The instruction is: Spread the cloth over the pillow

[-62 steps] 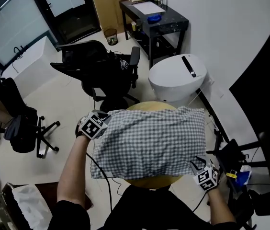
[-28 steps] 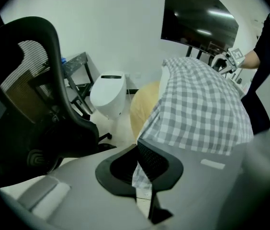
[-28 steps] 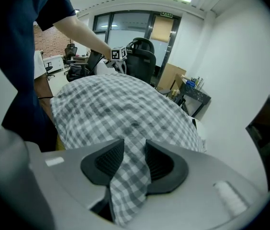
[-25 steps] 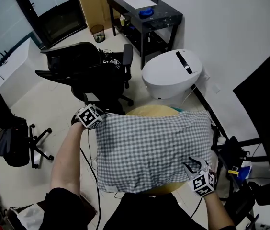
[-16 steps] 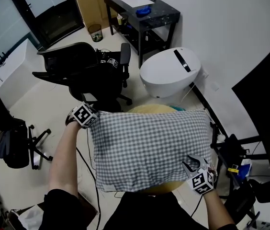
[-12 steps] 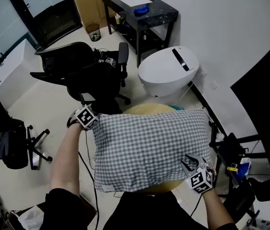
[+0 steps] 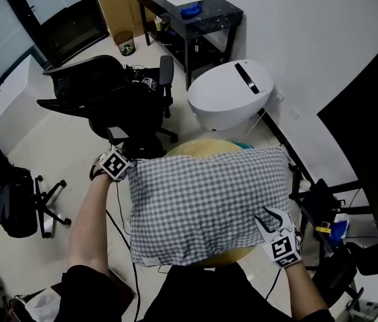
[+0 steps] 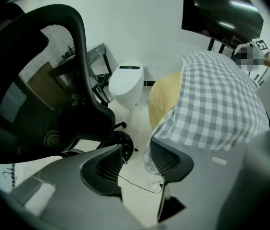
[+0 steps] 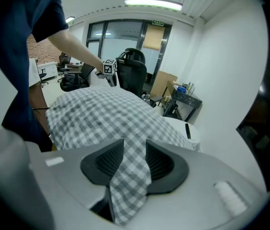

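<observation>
Room: black chair (image 7: 102, 89) stood beyond the checked cloth (image 7: 206, 203).
Left gripper (image 8: 136, 146): jaws had just been opening, cloth corner loose by one pad.
Right gripper (image 9: 135, 150): jaws parted, cloth fold lying between.

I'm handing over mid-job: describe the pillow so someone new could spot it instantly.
Find the big white rounded unit by the wall; below it in the head view lies a grey checked cloth. The pillow is the tan rounded mass peeking from under the cloth's far edge, the only yellowish thing there.
</observation>
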